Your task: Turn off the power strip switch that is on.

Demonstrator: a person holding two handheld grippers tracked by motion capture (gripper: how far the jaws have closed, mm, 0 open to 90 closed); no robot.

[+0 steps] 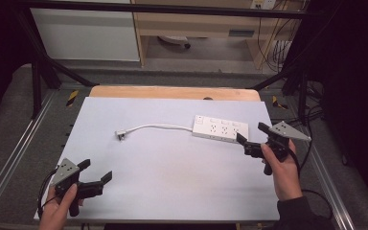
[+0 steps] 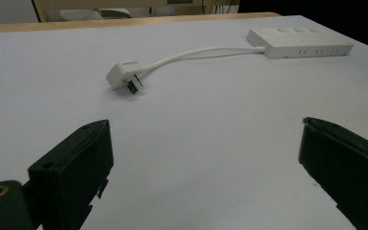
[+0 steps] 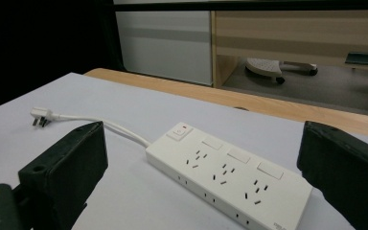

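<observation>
The wide tabletop (image 1: 172,172), covered in a pale grey-white sheet with a strip of light wood showing along its far edge, carries everything here. On its far right part lies the white rectangular plastic power strip (image 1: 220,128), flat, sockets up, with 3 socket groups and a switch at its left end in the high view. A thin white cable (image 1: 160,126) runs from that end leftward across the sheet to the white angled plug (image 1: 121,134), which rests on its side near the middle, prongs bare.

The right tongs (image 1: 251,138) sit just beside the strip's right end, jaws spread wide and holding nothing; in the right gripper view the strip lies between and beyond the 2 jaws. The left tongs (image 1: 96,170) hover at the near left corner, well apart from the plug, jaws likewise wide open and empty.
</observation>
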